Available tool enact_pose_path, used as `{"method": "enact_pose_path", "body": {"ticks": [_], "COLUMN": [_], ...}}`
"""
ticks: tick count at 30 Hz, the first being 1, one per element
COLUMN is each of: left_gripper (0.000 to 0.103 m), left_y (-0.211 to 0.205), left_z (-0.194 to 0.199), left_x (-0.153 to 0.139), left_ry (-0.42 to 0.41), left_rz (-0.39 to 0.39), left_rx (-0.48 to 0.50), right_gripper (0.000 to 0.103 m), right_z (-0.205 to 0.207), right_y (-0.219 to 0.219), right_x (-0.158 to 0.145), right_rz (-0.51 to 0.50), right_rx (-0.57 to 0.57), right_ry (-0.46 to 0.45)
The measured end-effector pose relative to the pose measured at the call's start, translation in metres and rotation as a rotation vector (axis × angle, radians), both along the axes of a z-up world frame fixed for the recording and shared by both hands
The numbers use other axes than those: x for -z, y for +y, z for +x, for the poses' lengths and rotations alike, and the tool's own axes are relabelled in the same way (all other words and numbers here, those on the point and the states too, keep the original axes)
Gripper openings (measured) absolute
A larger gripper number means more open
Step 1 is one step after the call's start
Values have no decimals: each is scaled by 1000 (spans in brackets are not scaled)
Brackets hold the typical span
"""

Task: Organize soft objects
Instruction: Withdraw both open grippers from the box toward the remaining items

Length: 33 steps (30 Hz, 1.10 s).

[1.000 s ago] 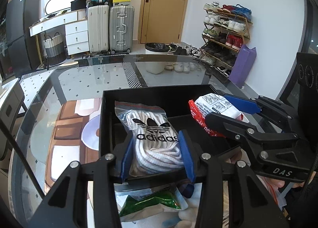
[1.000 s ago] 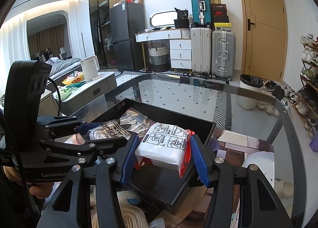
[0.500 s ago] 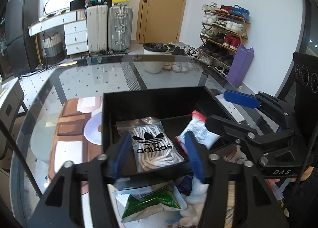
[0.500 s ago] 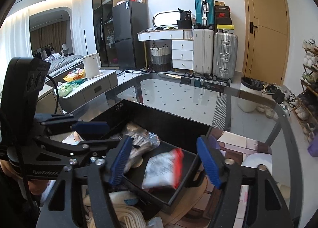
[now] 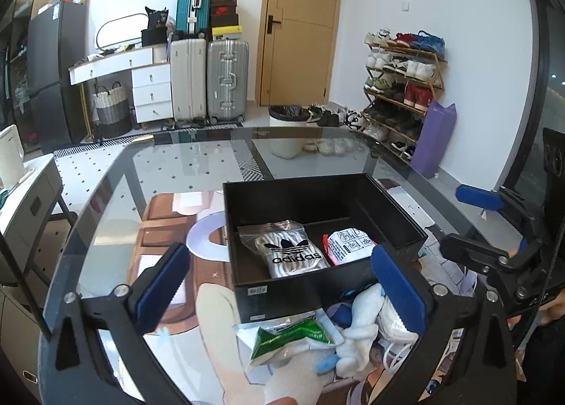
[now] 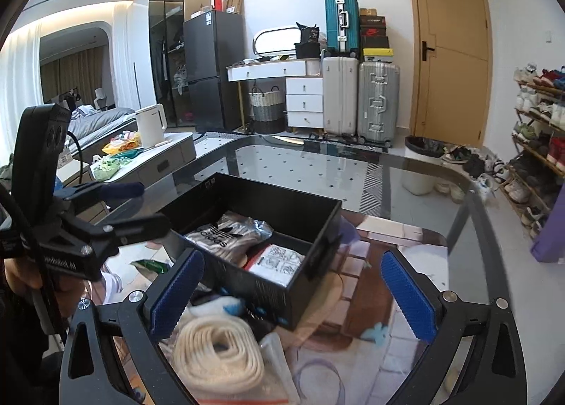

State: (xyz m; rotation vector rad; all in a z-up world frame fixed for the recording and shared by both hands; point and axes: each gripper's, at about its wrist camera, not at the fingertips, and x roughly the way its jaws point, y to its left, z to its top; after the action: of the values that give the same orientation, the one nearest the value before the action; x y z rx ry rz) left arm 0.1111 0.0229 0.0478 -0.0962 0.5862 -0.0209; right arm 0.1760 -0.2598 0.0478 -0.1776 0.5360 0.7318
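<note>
Left gripper (image 5: 279, 288): jaws opening wide, nothing between the pads, just short of the black box's near wall.
Right gripper (image 6: 291, 293): jaws opening wide, empty, at the box's near corner.
Loose pile (image 5: 335, 338): green-printed packet (image 5: 293, 334) and pale soft items, on the glass table just in front of the box.
Rolled cream cloth (image 6: 219, 355): bagged, nearest the right gripper, in front of the box.
Black box (image 5: 282, 295): on the glass table (image 5: 106, 200), open-topped.
Adidas bag (image 5: 291, 251): inside the box, left part.
White-and-red packet (image 5: 348, 246): inside the box, right of the Adidas bag, lying flat.
</note>
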Motion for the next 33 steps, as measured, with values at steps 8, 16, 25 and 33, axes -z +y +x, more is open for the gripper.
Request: {"method": "enact_pose_path", "body": {"ticks": [8,16,25,33], "left_gripper": [103,103,103,103], "left_y": [-2,-6,-5,-3], "left_z": [-22,-41,-49,-45], "left_x": [2,9,15,22], "left_ry": [-15,-25,-6,57], "left_rz": [28,75,93,70], "left_rx": [-6,-33,-57,-75], "right_gripper": [102,102,102,102], "right_z": [-27,-45,-51,-51], "right_y": [-17,-26,-25,-15], "right_x": [-8,-12,-2,8], "right_rz": [14,25,2,-4], "right_rx": [10,-4,-36,-79], "right_ry": [-9,-16,14,61]}}
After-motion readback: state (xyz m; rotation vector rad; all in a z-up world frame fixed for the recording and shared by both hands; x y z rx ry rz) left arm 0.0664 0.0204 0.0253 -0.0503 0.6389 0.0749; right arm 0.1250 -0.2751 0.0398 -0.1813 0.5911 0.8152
